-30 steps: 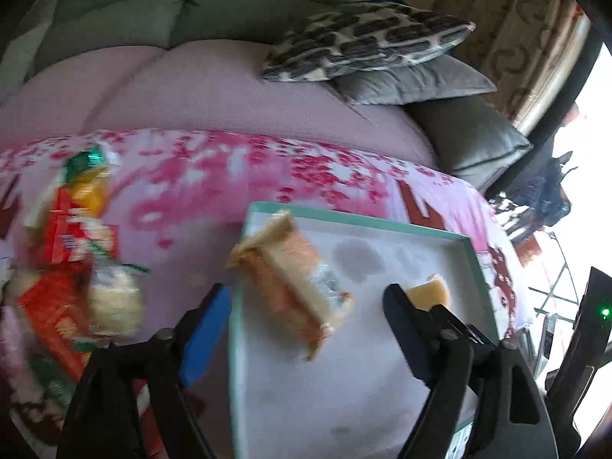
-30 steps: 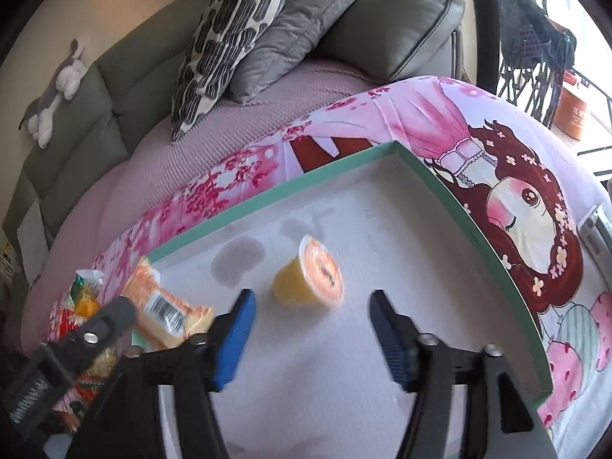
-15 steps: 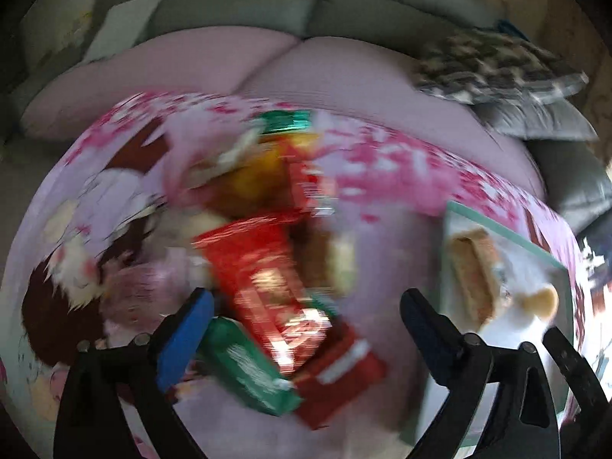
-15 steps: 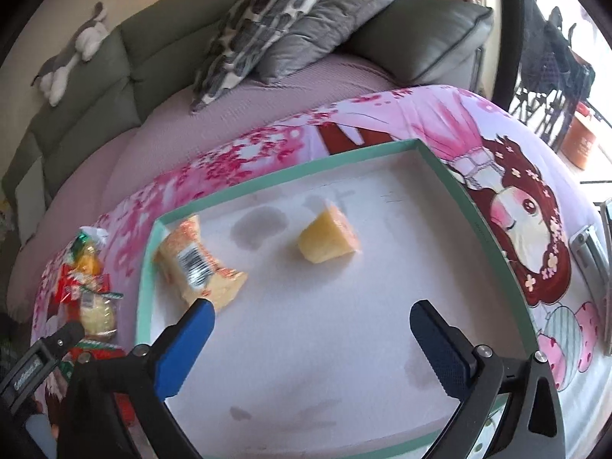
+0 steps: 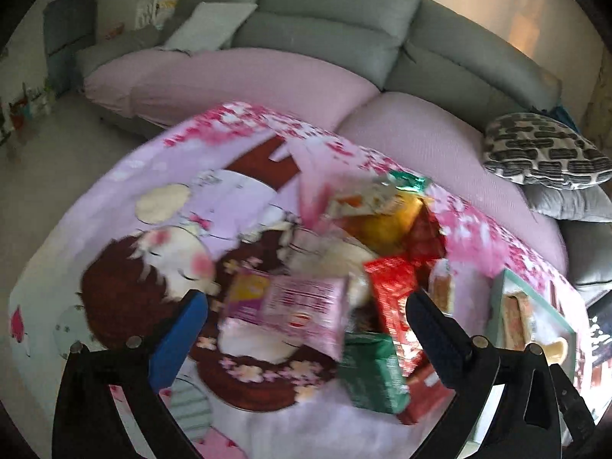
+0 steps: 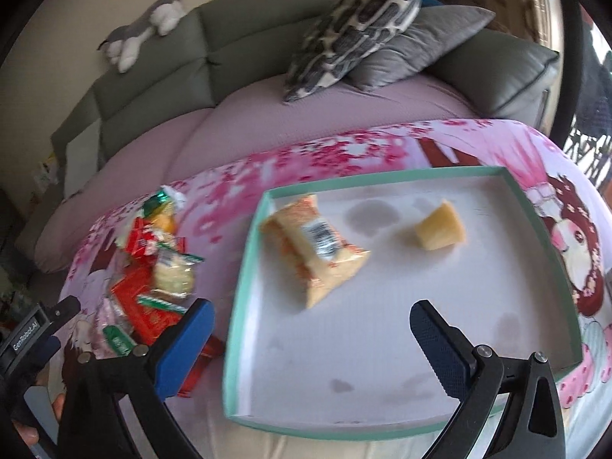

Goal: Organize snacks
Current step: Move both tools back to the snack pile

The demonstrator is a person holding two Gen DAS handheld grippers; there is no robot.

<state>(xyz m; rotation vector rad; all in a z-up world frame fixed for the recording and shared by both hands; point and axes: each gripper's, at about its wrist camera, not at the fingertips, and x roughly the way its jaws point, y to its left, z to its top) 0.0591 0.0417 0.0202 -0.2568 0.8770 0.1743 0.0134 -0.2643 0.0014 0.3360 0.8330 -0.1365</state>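
I have my left hand-held gripper (image 5: 306, 317) spread wide with nothing between its fingers, hanging over the heap of loose wrapped snacks (image 5: 378, 279) that lies on the pink cartoon-print cloth (image 5: 160, 206) covering the desk. My right hand-held gripper (image 6: 311, 325) is spread just as wide and empty, poised above the near part of the shallow white box with the mint-green rim (image 6: 239, 290). Judging by what lies where, I am only a little way into the sorting: inside the box there are just two things, an orange-and-cream crinkled snack packet with a barcode label (image 6: 315, 246) toward its left side and a small yellow jelly cup lying on its side (image 6: 440, 229) farther right, well apart from each other. The rest is left to do. The heap beside the box holds a pale pink foil packet (image 5: 294, 313) right in front of my left fingers, a shiny red packet (image 5: 394, 287), a dark green packet (image 5: 373, 371) and several more behind; the left view is smeared, so I cannot count them reliably. My guess is the pink packet is nearest to hand for the next pick.
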